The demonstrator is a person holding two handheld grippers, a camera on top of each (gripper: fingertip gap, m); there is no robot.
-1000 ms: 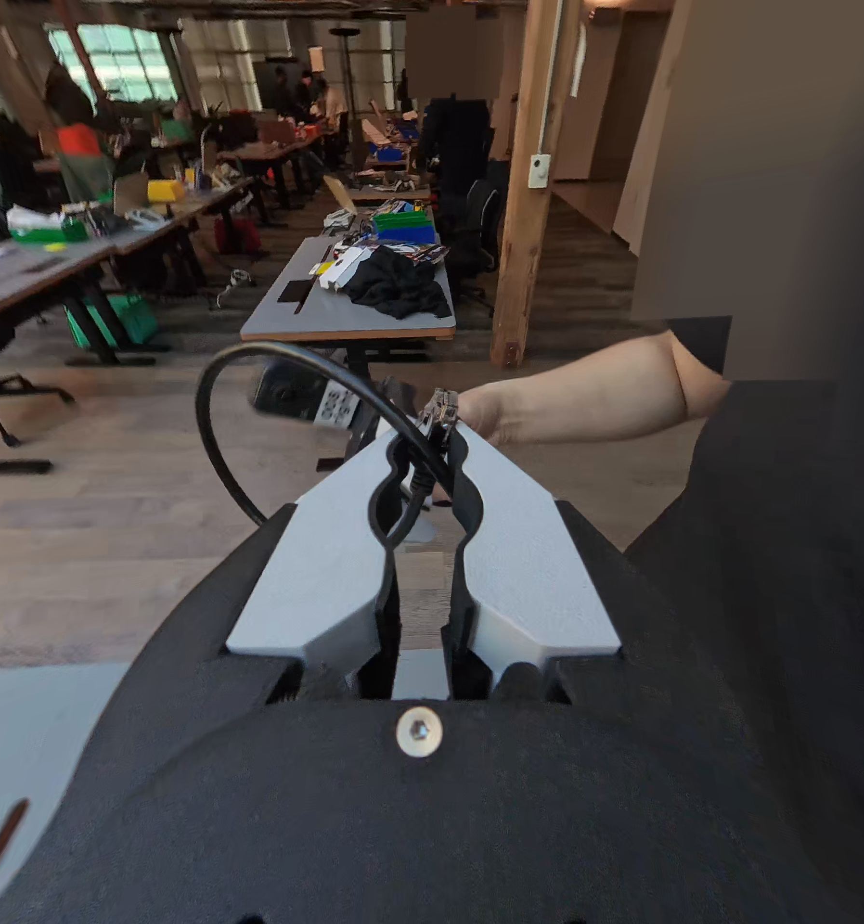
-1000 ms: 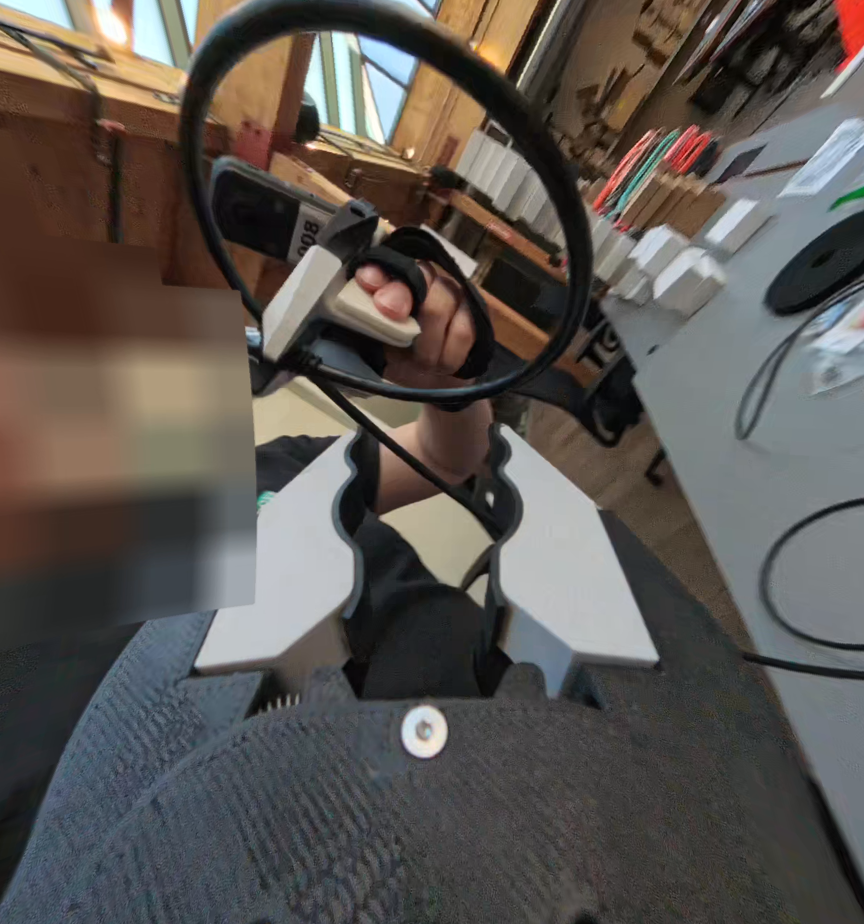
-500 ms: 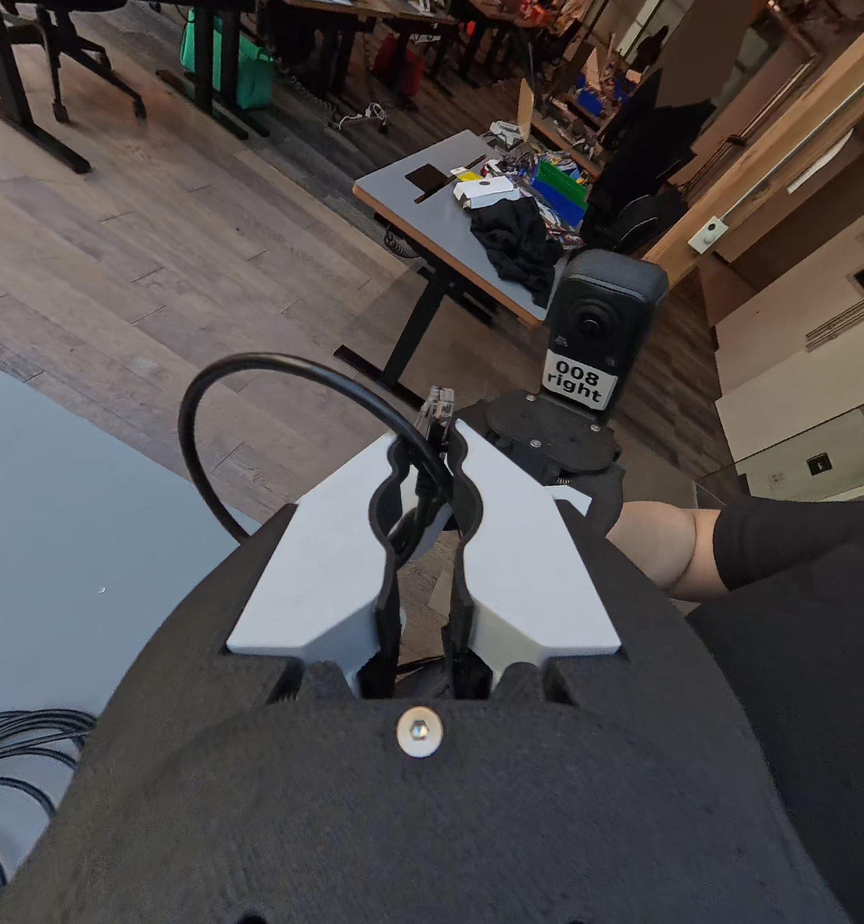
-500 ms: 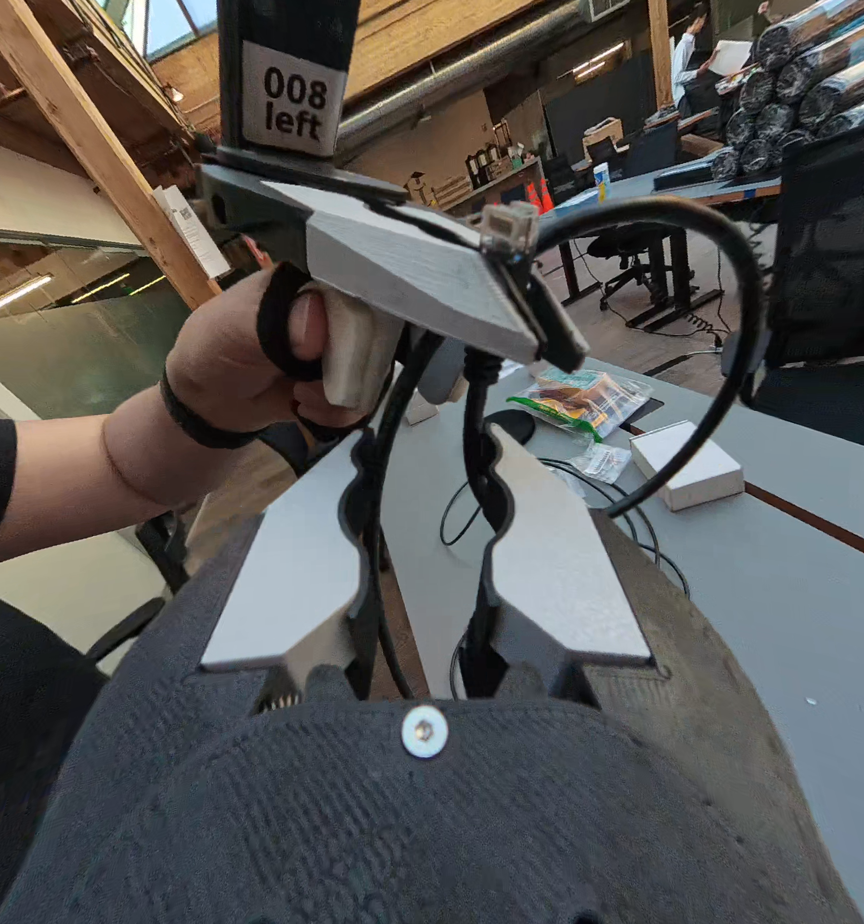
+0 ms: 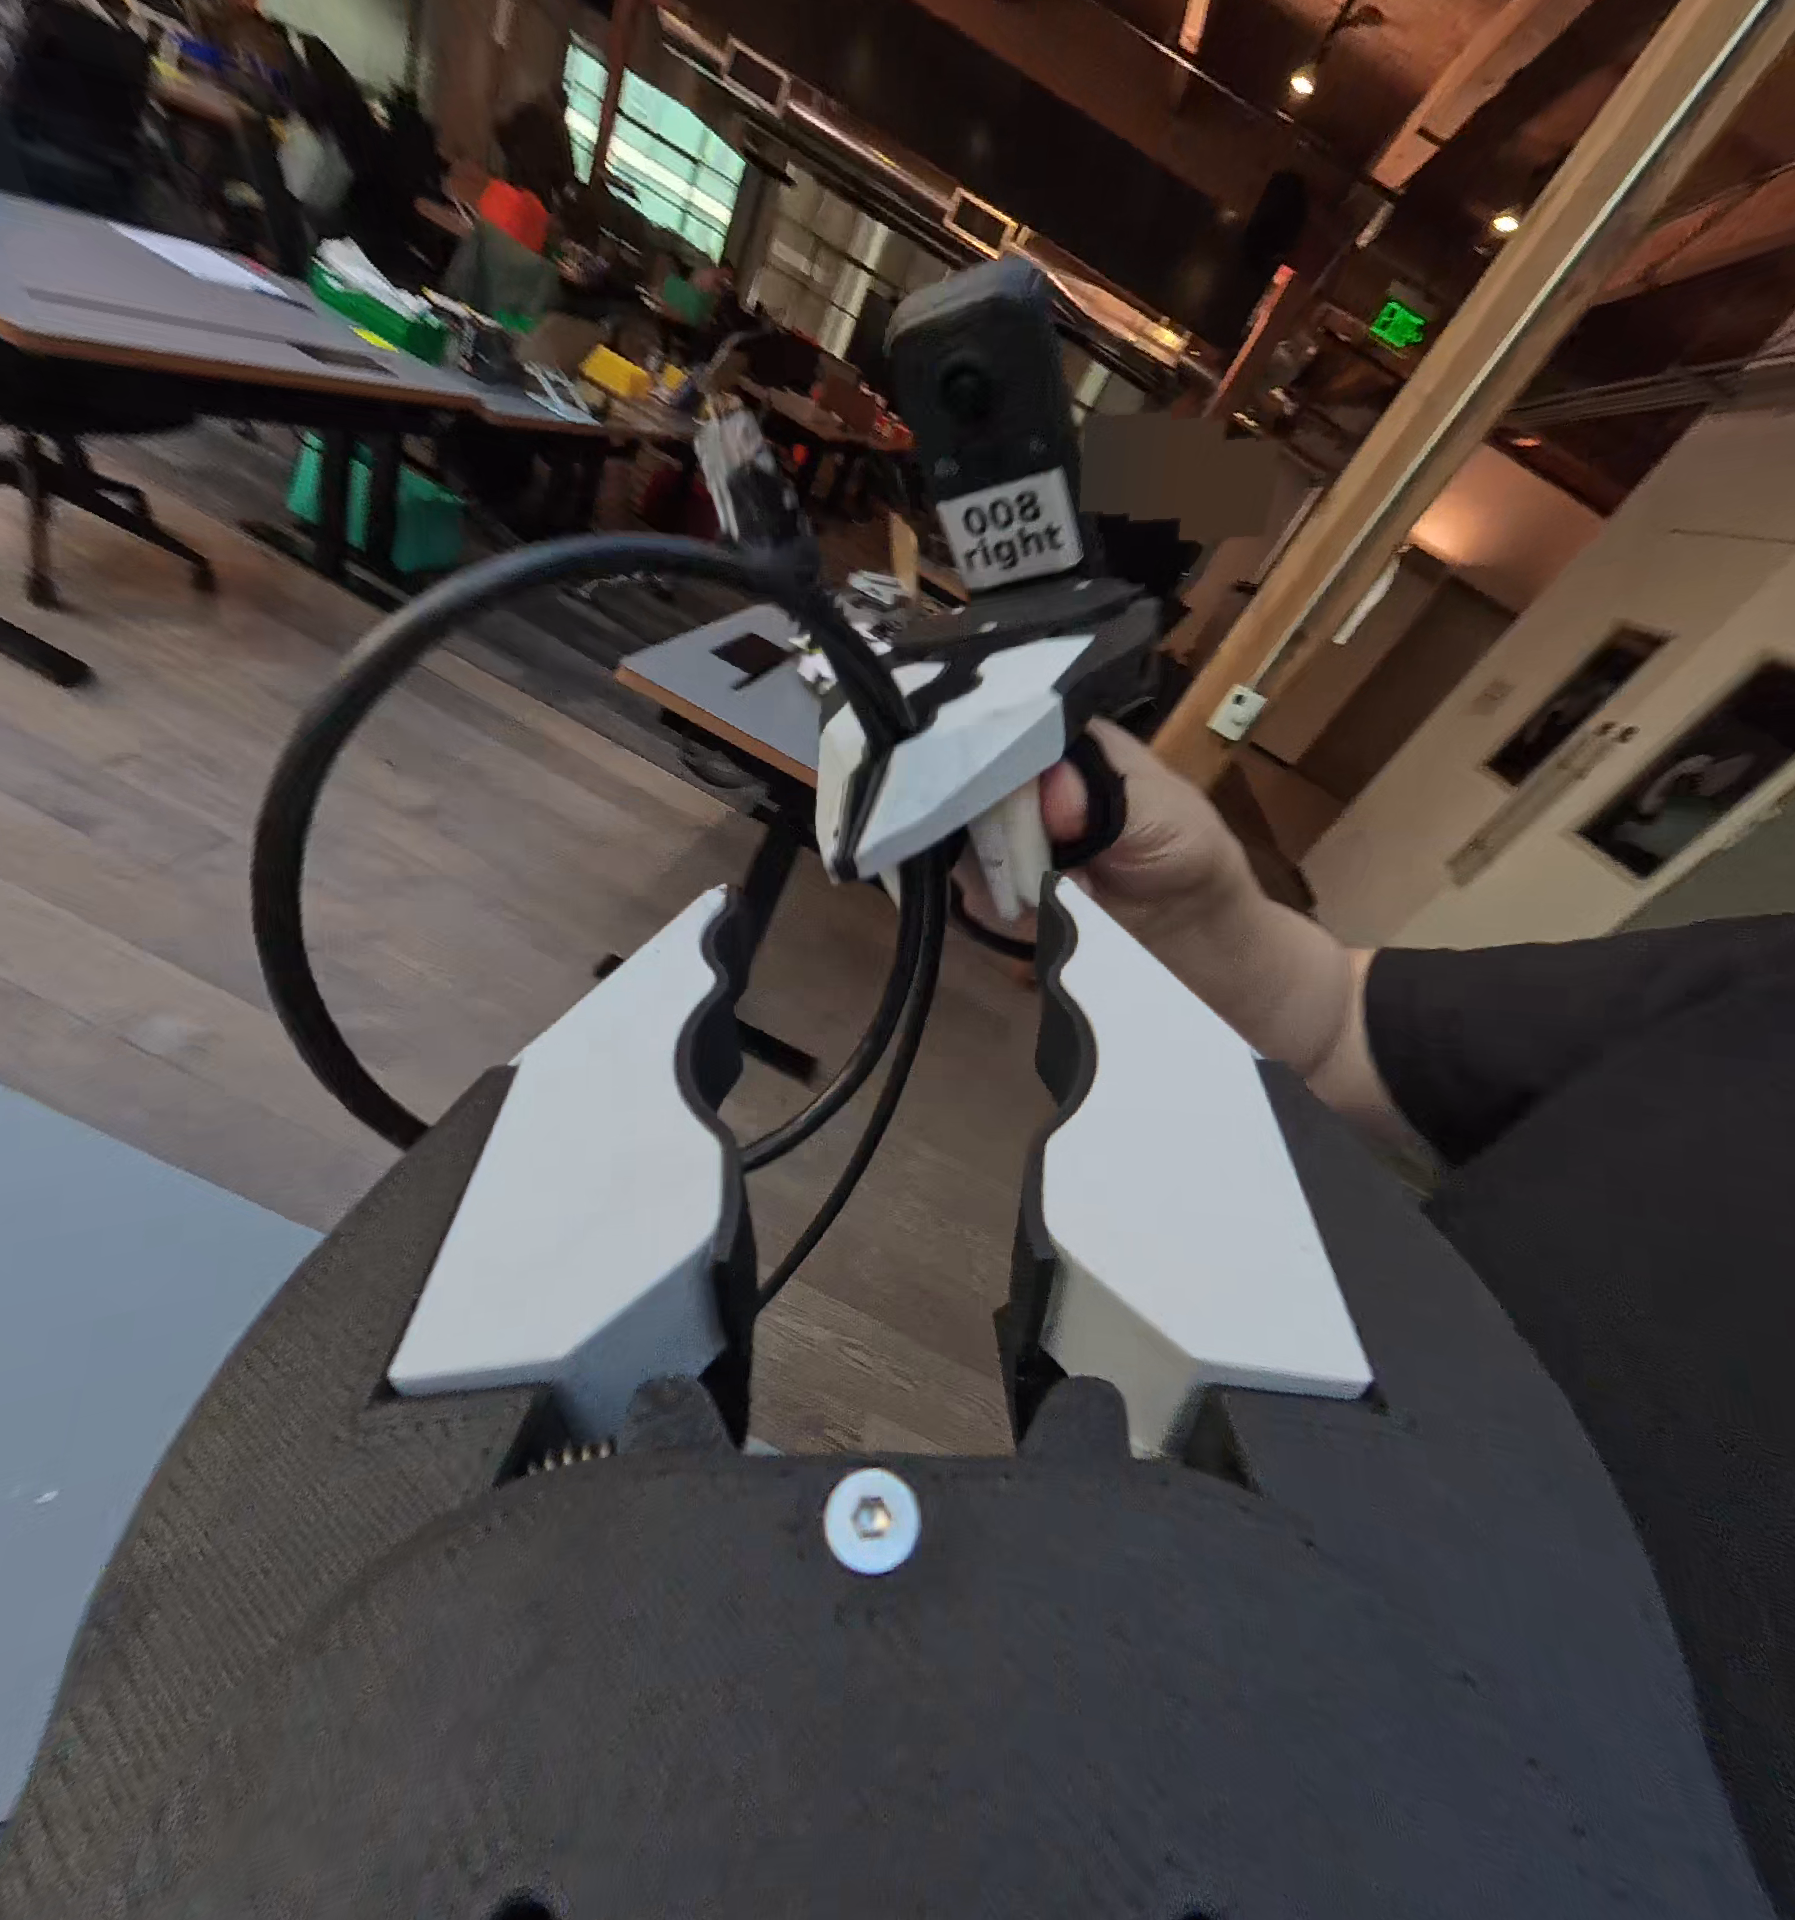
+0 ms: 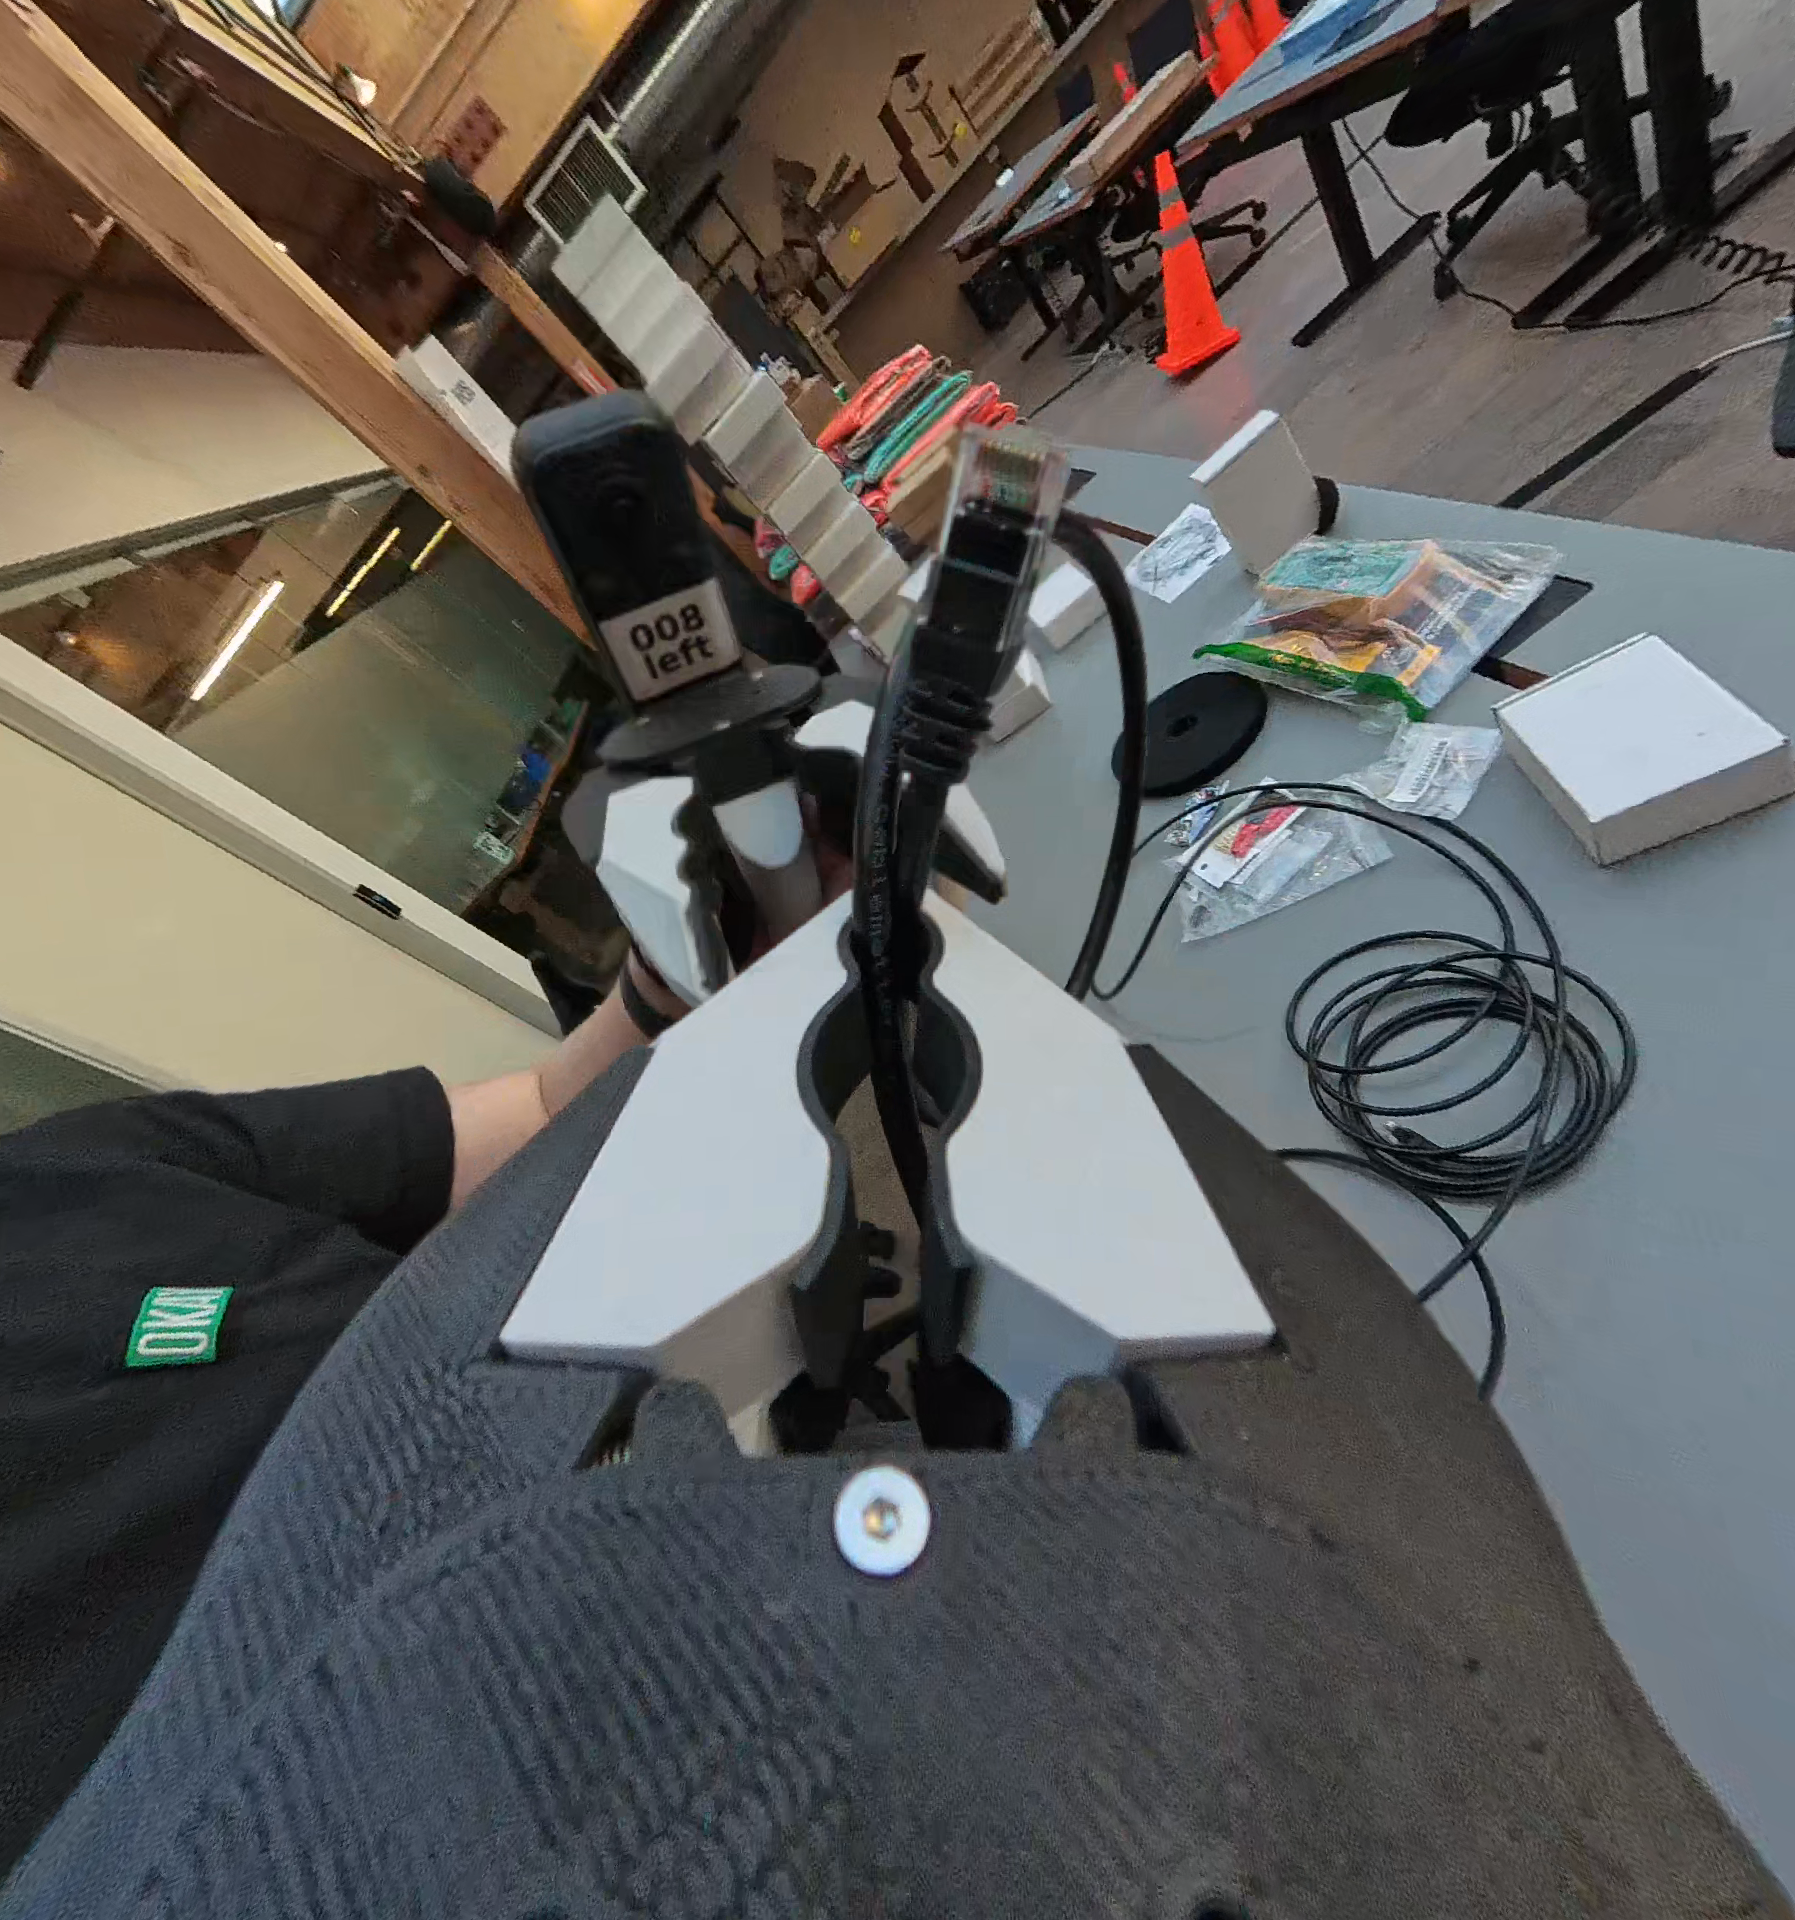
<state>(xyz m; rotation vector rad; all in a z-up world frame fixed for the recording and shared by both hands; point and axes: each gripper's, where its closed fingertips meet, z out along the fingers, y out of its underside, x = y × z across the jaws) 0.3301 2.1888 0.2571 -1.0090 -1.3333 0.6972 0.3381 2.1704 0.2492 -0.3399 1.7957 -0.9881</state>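
A black network cable [image 6: 877,873] with a clear plug [image 6: 1007,478] stands up from my right gripper [image 6: 893,945], which is shut on it just below the plug's boot. In the left wrist view my left gripper [image 5: 885,904] is open; thin strands of the cable [image 5: 280,831] pass loosely between its fingers without being pinched. Ahead of it the right gripper [image 5: 872,790] holds the cable, the plug [image 5: 742,468] sticking up and a loop arching left. The left gripper's black camera [image 6: 623,540] shows just behind the plug.
The grey table [image 6: 1703,1299] on the right carries the coiled rest of the cable [image 6: 1454,1060], a white box [image 6: 1641,748], plastic bags [image 6: 1381,623], and a black disc [image 6: 1189,717]. An orange cone [image 6: 1189,270] and other desks stand beyond. A table corner [image 5: 93,1299] lies lower left.
My left gripper has opened and let go of the cable end. My right gripper has shut on the cable below the plug. Both views have swung round.
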